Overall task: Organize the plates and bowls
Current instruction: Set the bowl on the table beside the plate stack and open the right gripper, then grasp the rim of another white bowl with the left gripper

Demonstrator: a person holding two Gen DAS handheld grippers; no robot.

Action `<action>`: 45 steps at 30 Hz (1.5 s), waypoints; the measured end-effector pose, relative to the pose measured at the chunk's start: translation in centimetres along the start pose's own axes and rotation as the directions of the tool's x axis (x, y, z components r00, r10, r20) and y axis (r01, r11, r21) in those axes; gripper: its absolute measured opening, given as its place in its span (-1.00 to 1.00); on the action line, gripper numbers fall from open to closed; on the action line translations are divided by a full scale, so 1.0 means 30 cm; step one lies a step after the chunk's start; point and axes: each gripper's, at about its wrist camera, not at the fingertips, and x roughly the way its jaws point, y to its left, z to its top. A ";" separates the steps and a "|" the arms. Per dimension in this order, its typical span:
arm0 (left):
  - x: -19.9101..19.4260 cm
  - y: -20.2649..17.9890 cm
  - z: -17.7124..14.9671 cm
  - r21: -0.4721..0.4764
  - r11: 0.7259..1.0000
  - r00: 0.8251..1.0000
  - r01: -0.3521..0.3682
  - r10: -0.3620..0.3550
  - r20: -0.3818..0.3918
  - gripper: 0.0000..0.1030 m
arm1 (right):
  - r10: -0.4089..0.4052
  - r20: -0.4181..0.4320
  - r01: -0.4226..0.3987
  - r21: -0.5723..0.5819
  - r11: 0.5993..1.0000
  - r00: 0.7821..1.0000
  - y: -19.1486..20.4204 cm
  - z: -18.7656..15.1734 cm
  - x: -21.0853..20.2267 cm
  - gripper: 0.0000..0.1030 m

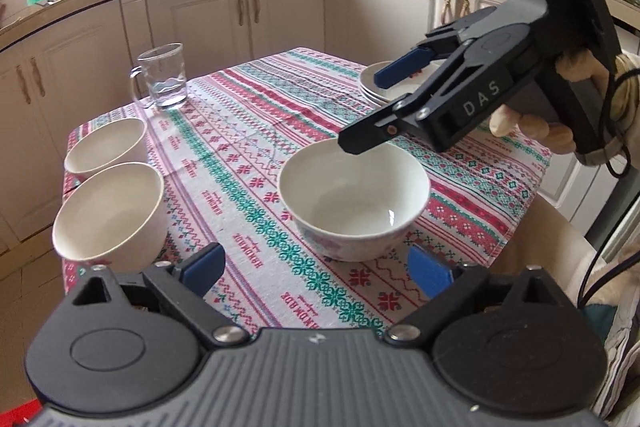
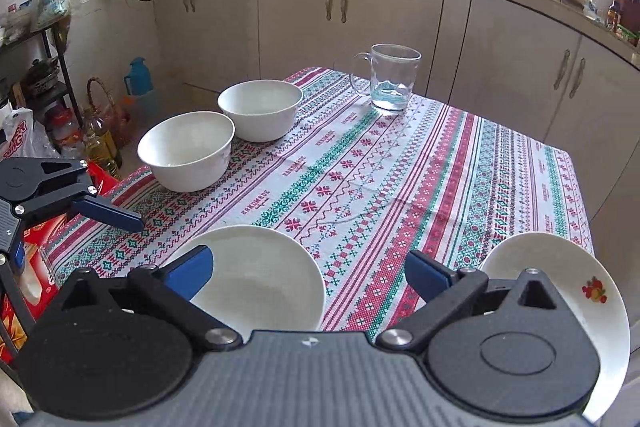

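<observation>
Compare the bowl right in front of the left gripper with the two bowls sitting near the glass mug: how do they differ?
The near bowl has a pink floral print on its outer wall; the two far bowls look plain white outside. The near bowl stands alone, with the right gripper open above its rim; the far bowls sit side by side at the table edge, away from both grippers. All three are upright, white inside and look empty.
</observation>
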 end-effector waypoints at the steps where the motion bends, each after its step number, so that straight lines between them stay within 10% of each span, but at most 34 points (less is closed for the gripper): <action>1: -0.008 0.013 -0.002 -0.026 0.999 1.000 -0.024 0.024 -0.010 0.90 | -0.011 0.007 0.011 -0.001 1.000 1.000 0.008 0.004 -0.002 1.00; 17: -0.050 0.389 -0.001 -0.192 0.938 0.957 -0.289 0.277 -0.086 0.88 | 0.040 0.021 -0.035 -0.175 0.984 0.999 0.234 0.129 0.109 1.00; 30: 0.060 0.569 0.047 -0.214 0.950 0.972 -0.230 0.213 -0.099 0.81 | 0.094 -0.035 -0.099 -0.170 0.980 0.995 0.310 0.178 0.259 1.00; 45: 0.188 0.676 0.068 -0.300 0.949 0.991 -0.100 0.067 -0.118 0.28 | 0.138 -0.109 -0.161 -0.245 0.956 0.985 0.355 0.238 0.424 1.00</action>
